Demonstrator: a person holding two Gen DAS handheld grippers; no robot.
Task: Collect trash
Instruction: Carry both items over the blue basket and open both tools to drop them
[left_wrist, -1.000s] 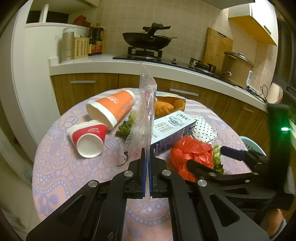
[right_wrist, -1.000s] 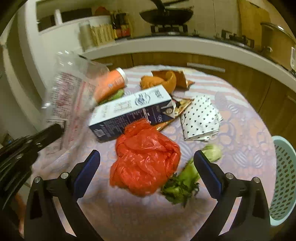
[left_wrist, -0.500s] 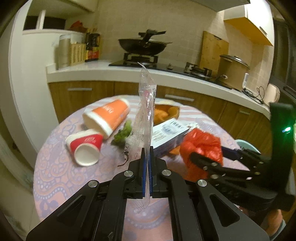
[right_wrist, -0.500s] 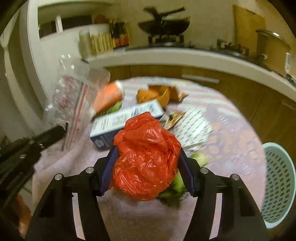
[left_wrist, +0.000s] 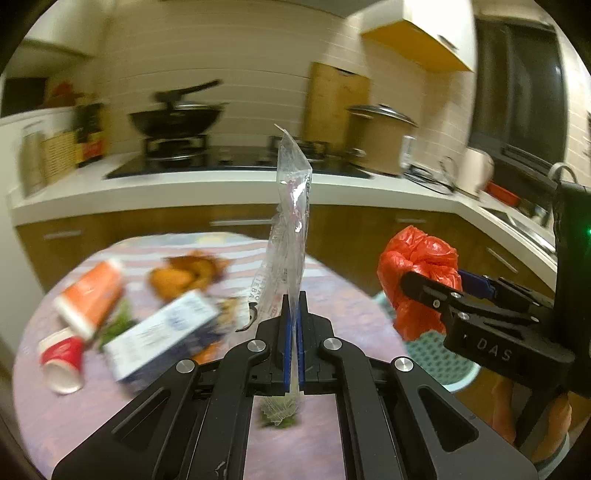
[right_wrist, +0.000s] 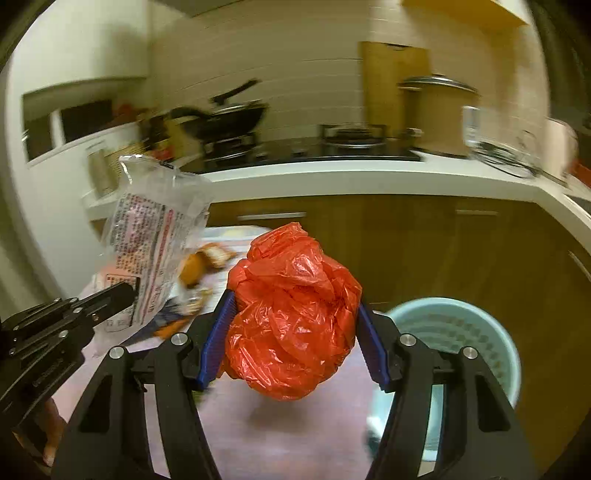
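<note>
My left gripper (left_wrist: 293, 325) is shut on a clear plastic wrapper (left_wrist: 290, 229) that stands upright above the round table (left_wrist: 351, 295). In the right wrist view the wrapper (right_wrist: 151, 240) shows printed text at the left. My right gripper (right_wrist: 293, 325) is shut on a crumpled red plastic bag (right_wrist: 291, 314), held in the air near the table's right edge; the bag (left_wrist: 419, 280) also shows at the right of the left wrist view. A pale green mesh bin (right_wrist: 454, 332) stands on the floor just right of and below the bag.
On the table lie an orange paper cup (left_wrist: 90, 295), a red cup (left_wrist: 61, 363), a white and blue carton (left_wrist: 166, 336), bread pieces (left_wrist: 188, 275) and green scraps. Behind are wooden cabinets, a white counter (left_wrist: 221, 184), a wok and a pot.
The right gripper closed on the red bag and lifted it off the table toward the right, over by the bin. The left gripper swung right with the wrapper still clamped.
</note>
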